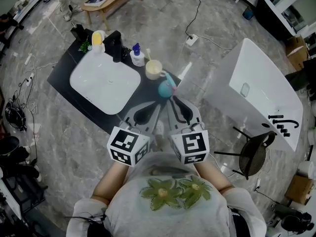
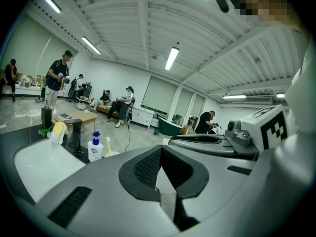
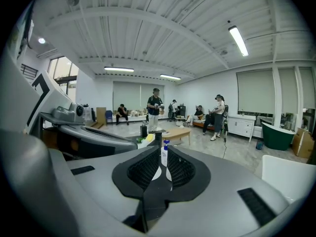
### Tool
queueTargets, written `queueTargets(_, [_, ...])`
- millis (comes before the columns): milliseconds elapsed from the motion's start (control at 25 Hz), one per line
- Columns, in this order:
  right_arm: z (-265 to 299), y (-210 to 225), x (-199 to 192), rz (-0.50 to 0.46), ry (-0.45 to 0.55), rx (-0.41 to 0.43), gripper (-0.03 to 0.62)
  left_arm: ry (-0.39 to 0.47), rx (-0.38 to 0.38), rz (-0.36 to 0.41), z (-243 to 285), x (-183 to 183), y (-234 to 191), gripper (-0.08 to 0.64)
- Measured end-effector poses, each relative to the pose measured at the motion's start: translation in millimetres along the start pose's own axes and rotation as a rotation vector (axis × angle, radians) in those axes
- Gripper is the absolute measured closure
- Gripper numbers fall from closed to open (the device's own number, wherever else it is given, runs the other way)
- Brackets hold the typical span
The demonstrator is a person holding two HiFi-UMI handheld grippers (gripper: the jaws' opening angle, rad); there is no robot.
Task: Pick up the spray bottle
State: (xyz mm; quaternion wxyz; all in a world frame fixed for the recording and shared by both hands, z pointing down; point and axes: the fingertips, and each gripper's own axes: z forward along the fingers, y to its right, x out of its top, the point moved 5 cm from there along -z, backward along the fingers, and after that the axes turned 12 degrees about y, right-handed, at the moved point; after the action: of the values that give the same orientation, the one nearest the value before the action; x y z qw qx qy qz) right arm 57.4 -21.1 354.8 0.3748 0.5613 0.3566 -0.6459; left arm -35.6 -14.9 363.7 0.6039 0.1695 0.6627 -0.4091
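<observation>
Spray bottle (image 1: pixel 138 56) ahead of right gripper (image 1: pixel 174 101), well apart.

White sink (image 1: pixel 101 83), black faucet (image 1: pixel 114 45), yellow cup (image 1: pixel 153 69).

The cup (image 1: pixel 153 69) and pump bottle (image 1: pixel 138 56) crowd behind the spray bottle (image 1: pixel 165 88) (faucet (image 1: pixel 114 46) further left); its near side is clear.

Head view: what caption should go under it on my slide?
Left gripper and right gripper held toward a black counter with a white sink, a blue-topped bottle and a yellow cup.
</observation>
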Motion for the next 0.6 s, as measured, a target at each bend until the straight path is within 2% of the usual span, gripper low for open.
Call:
queueTargets(400, [10.0, 12.2, -3.5, 0.034, 0.007, -0.006, 0.559, -0.008, 0.009, -0.004, 9.3, 0.2, -6.1, 0.551])
queueTargets(520, [13.9, 13.8, -5.9, 0.050, -0.005, 0.002, 0.509, -0.014, 0.011, -0.001, 11.8, -0.7, -7.6, 0.551])
queueTargets(600, [16.9, 14.7, -8.9, 0.047, -0.016, 0.002, 0.506, -0.016, 0.011, 0.000, 13.4, 0.3, -9.3, 0.551])
